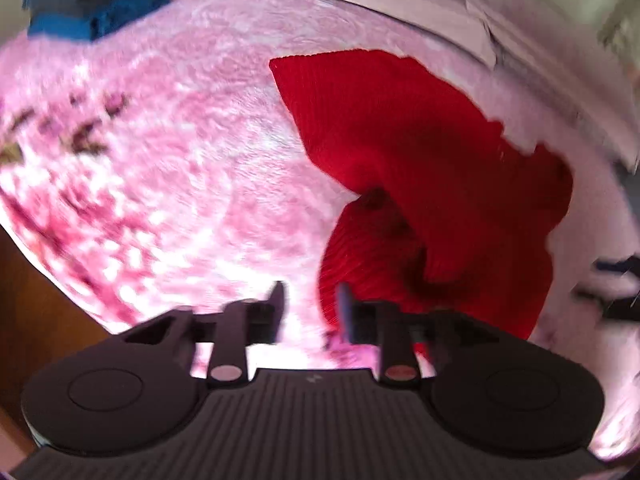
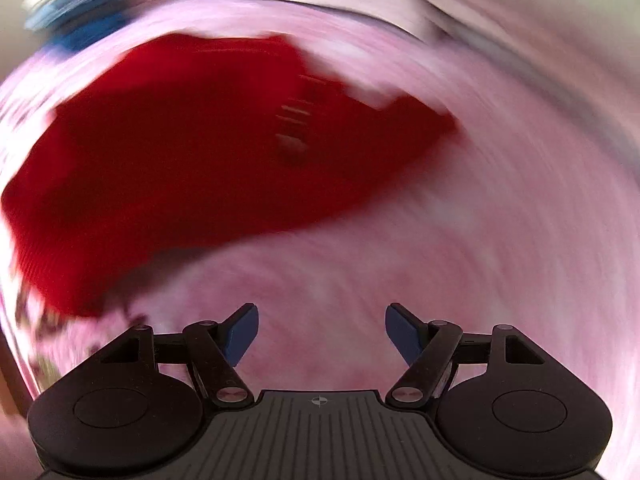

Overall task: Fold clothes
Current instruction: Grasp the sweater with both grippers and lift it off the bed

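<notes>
— Fingers on the left gripper (image 1: 310,312)?
— Parted, nothing between them, over bare pink blanket (image 1: 168,168); the red knit garment (image 1: 420,168) lies crumpled just right of them.
— And the right gripper (image 2: 322,334)?
— Spread wide and empty, tilted down at open blanket, the garment up and left, apart.
— Room to move?
— Plenty left of the garment. Folded blue clothes (image 1: 96,4) sit at the far edge.

One red garment (image 1: 420,168), crumpled. One pink blanket (image 1: 180,184) beneath. One stack of folded blue clothes (image 1: 96,4); count of pieces within not discernible. Two grippers: left (image 1: 310,308), right (image 2: 322,334). Two fingers (image 2: 240,336) on each.
</notes>
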A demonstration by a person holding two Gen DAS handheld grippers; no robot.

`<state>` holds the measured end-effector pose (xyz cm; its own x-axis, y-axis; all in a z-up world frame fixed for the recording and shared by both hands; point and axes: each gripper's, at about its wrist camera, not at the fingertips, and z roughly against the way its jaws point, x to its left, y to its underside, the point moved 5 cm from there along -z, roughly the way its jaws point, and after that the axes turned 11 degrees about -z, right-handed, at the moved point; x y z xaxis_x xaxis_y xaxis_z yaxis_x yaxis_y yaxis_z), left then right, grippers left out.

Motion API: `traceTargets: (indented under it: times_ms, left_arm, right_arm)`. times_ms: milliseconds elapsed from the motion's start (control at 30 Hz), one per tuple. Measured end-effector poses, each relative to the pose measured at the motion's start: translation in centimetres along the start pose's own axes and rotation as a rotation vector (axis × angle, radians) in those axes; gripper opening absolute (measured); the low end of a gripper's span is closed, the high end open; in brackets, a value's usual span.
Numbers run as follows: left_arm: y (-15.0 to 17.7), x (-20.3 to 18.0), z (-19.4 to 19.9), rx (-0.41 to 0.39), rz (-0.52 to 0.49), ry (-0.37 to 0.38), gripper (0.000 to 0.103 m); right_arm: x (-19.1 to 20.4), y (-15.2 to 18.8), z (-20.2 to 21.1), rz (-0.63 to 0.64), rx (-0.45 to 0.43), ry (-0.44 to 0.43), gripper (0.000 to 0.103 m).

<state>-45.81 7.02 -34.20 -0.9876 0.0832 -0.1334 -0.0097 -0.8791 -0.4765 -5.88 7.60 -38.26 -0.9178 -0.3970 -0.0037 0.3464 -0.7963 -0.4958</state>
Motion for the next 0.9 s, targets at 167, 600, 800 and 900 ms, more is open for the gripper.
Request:
traceTargets:
  times_ms: [167, 600, 800, 900]
  left_arm:
    - [-0.4, 0.7, -3.9, -0.009, 0.085, 0.08, 0.039]
    - [-2.8, 0.0, -11.2, 0.022, 0.124, 0.351, 0.006]
    - [-6.7, 2.1, -3.0, -0.155, 0.12, 0.369, 0.005]
    - [-10.1, 2.4, 2.2, -0.243, 0.027, 0.382, 0.005]
  right_arm:
    - [5.3, 0.9, -2.1, 0.405, -0.063, 0.02, 0.074]
    - [9.1, 0.2, -7.3, 0.652, -0.175, 0.023, 0.019]
    - [7.5, -2.3, -1.3, 0.353, -0.209, 0.05, 0.014]
    - [6.6, -4.5, 4.5, 0.176, -0.299, 0.078, 0.014]
